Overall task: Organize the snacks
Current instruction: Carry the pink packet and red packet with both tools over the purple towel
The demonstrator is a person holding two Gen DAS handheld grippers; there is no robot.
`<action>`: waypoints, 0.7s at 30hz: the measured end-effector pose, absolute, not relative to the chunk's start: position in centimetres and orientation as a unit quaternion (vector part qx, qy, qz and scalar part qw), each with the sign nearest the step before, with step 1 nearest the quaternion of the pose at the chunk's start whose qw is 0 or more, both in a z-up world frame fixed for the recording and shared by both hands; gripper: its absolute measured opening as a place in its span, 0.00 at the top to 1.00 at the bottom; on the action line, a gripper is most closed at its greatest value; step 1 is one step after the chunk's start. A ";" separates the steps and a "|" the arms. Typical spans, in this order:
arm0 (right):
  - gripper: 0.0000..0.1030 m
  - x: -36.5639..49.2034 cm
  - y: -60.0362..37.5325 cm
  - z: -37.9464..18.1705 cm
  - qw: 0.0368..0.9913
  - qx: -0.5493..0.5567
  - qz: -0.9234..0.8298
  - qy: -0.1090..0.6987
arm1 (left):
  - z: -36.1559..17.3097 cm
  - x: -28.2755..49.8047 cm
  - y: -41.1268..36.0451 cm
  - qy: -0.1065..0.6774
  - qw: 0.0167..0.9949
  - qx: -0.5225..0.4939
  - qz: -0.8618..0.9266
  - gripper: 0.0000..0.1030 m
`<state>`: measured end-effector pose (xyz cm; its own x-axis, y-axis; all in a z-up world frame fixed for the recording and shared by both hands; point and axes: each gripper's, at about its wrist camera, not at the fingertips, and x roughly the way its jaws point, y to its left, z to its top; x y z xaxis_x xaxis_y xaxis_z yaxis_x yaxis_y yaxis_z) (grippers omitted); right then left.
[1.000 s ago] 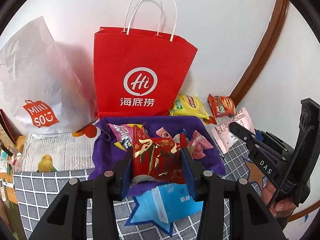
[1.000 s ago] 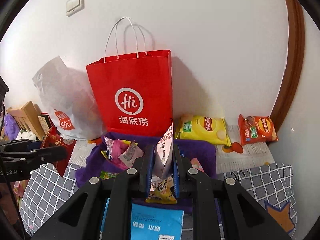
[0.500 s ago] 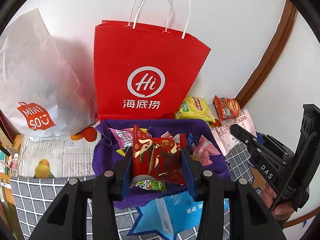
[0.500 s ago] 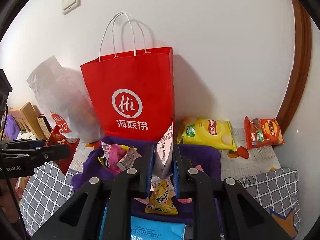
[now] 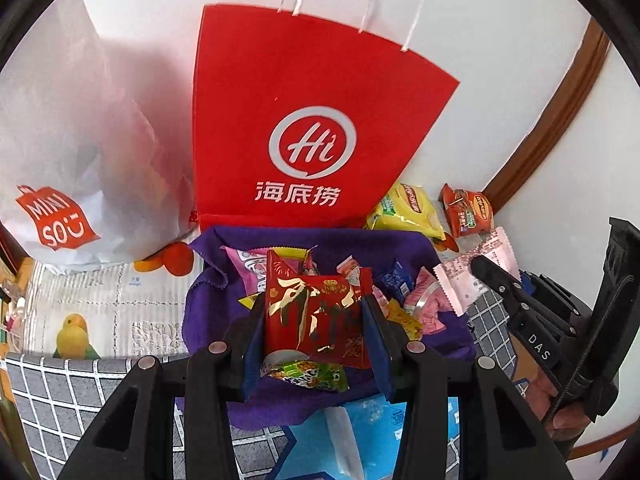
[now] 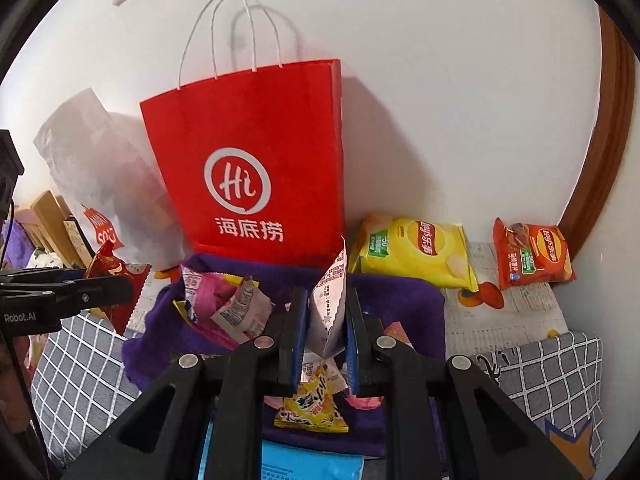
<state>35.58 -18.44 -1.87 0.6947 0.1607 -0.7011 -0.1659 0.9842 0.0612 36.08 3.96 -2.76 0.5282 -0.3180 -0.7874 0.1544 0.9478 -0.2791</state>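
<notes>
My left gripper (image 5: pixel 316 312) is shut on a red snack packet with gold writing (image 5: pixel 316 314) and holds it above a purple cloth (image 5: pixel 400 242) strewn with small snacks. It also shows at the left of the right wrist view (image 6: pixel 120 290). My right gripper (image 6: pixel 326 320) is shut on a pale pink-white snack packet (image 6: pixel 330 300), which also shows in the left wrist view (image 5: pixel 476 270). A red paper bag with white handles (image 5: pixel 316 112) stands upright against the wall behind the cloth (image 6: pixel 404 296).
A white Miniso plastic bag (image 5: pixel 72 128) stands left of the red bag. A yellow chip bag (image 6: pixel 416 250) and an orange chip bag (image 6: pixel 532 254) lie at the right by the wall. A blue packet (image 5: pixel 360 432) lies in front of the cloth on a grey checked mat (image 5: pixel 52 388).
Both grippers have moved forward toward the red bag, which looks larger and closer now. Each keeps its packet.
</notes>
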 end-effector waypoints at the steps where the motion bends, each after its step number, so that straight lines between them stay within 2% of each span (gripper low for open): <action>1: 0.83 35.7 -18.5 -2.0 0.920 -0.005 0.088 0.382 | -3.1 36.3 4.1 0.469 0.869 -0.090 -0.134 0.59; 21: 0.83 37.8 -18.3 -6.3 0.895 -0.003 0.101 0.435 | -7.2 38.2 3.0 0.504 0.849 -0.083 -0.138 0.59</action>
<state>37.83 -18.33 -6.34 0.6018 0.1780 -0.7785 -0.1841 0.9795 0.0817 38.22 2.96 -7.23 0.4548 -0.3183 -0.8318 0.1502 0.9480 -0.2806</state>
